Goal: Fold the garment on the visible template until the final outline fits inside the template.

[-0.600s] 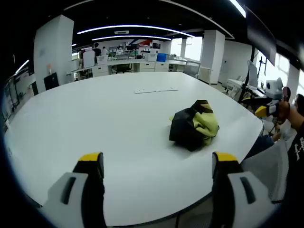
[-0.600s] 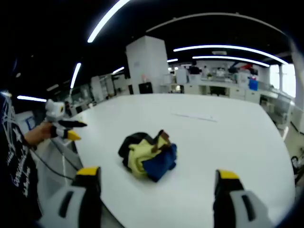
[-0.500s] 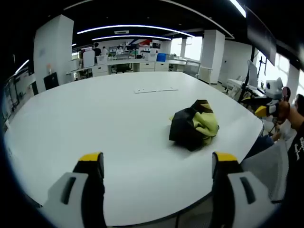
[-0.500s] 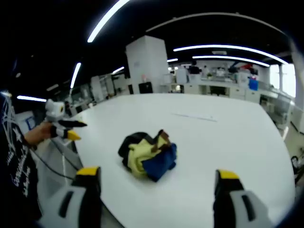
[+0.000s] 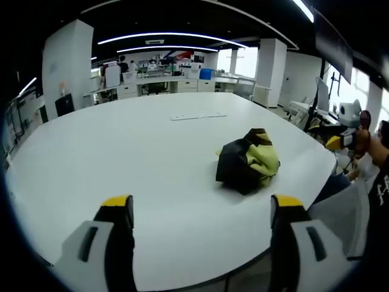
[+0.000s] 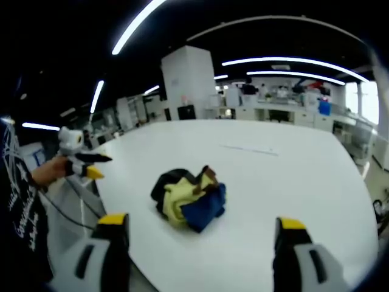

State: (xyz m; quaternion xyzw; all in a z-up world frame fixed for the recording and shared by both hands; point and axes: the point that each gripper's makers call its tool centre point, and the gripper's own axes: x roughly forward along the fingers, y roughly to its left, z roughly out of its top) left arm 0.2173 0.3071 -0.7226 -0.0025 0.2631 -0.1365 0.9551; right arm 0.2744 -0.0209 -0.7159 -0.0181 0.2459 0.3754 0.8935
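Garment (image 5: 248, 165): one item, lying crumpled in a loose heap on the white table (image 5: 121, 152), toward the table's near edge, between my two tongs; from my left gripper view it shows black and pale yellow, and from my right gripper view (image 6: 188, 198) it shows black, pale yellow and a blue panel facing that camera. One thin pale outline (image 5: 199, 115) lies flat on the tabletop well beyond the heap, apart from it; the garment does not touch it. My left gripper (image 5: 200, 222) has its two yellow-tipped jaws spread wide with nothing between them, hanging above the near table edge, clear of the fabric. My right gripper (image 6: 197, 234) is likewise spread and empty, above the table edge on the opposite side of the heap. Each tong appears small in the other's view, held in my hand off the table's side. Surface: one large white tabletop, smooth, with rounded edge. Room: open office, white columns, long curved ceiling light strips, desks and shelving along the far wall, windows on one side.
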